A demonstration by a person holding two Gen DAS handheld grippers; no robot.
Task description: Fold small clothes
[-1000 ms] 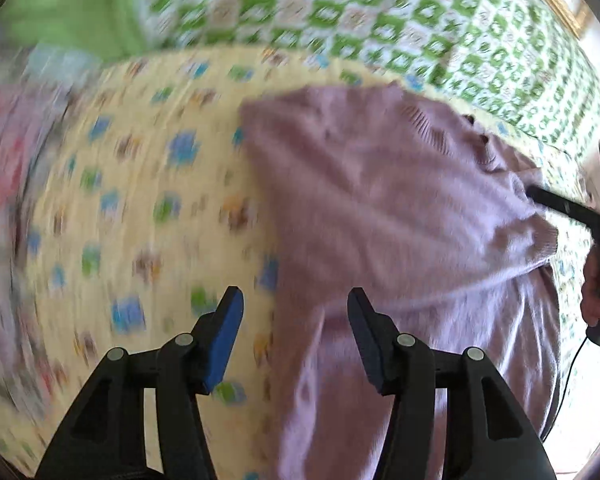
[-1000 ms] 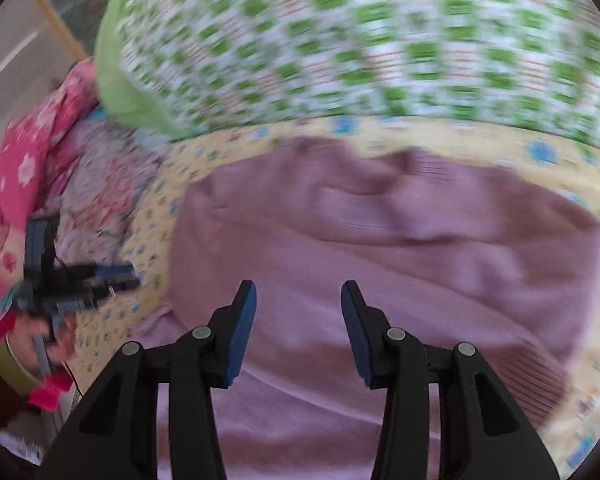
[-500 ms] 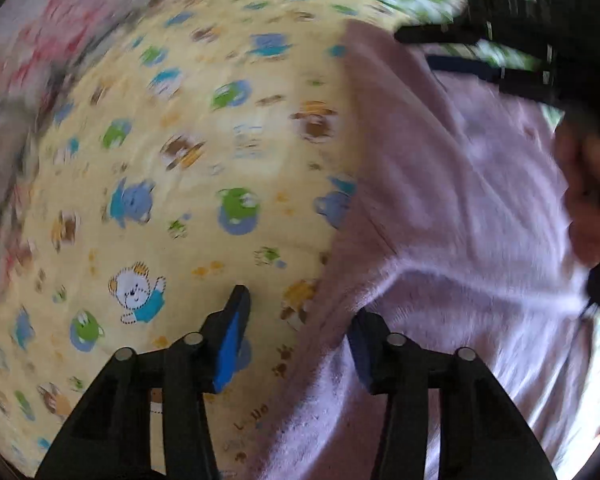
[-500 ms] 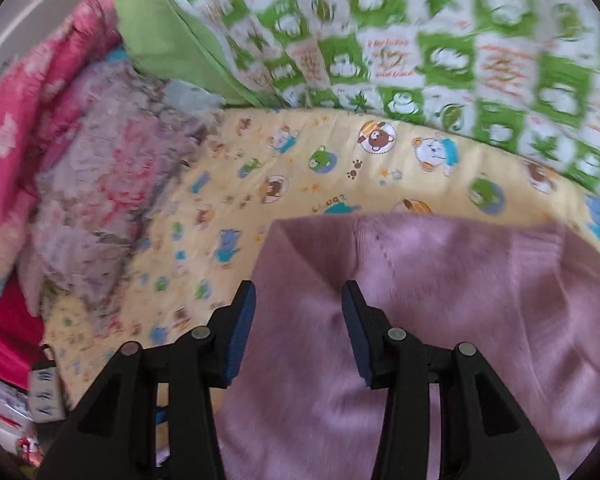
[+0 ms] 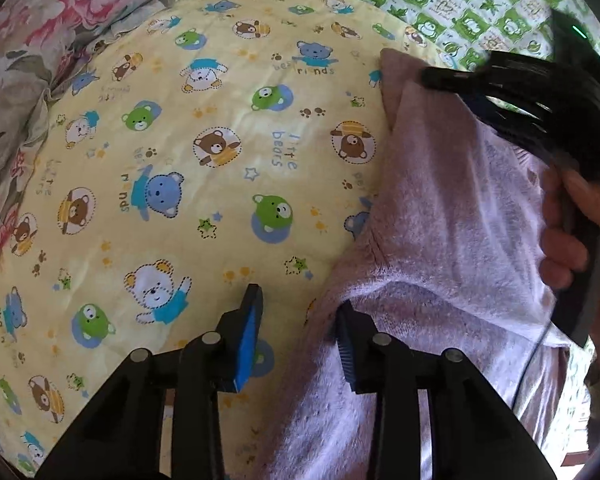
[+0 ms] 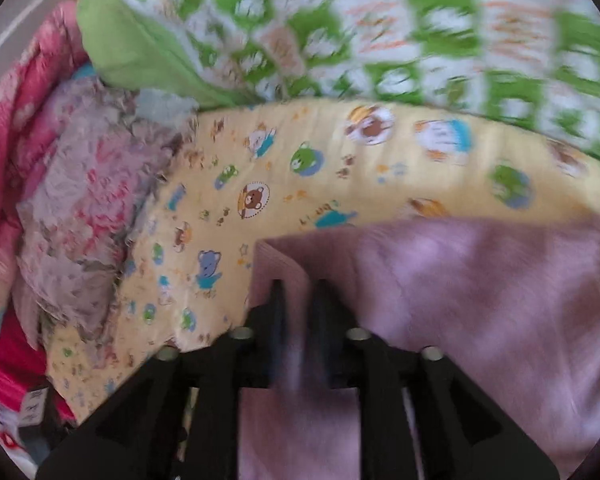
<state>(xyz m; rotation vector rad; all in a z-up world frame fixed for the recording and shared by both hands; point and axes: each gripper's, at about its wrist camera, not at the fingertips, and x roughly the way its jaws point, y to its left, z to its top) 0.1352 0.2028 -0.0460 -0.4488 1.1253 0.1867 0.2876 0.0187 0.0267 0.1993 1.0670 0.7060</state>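
A small lilac knitted garment (image 5: 452, 216) lies on a yellow bear-print sheet (image 5: 188, 168). My left gripper (image 5: 300, 332) is open, low at the garment's left edge, with its right finger under a lifted fold of the cloth. My right gripper (image 6: 298, 312) is shut on the garment's near corner (image 6: 284, 264), which stands up between the narrow fingers. In the left wrist view the right gripper (image 5: 500, 92) and the hand holding it reach over the garment's far part.
A green-and-white patterned quilt (image 6: 380, 32) lies along the far side of the sheet. A crumpled floral blanket (image 5: 40, 40) and pink bedding (image 6: 4, 128) lie to the left.
My right gripper has closed on the garment's corner. My left gripper has come down to the garment's left edge and slid its right finger under the cloth.
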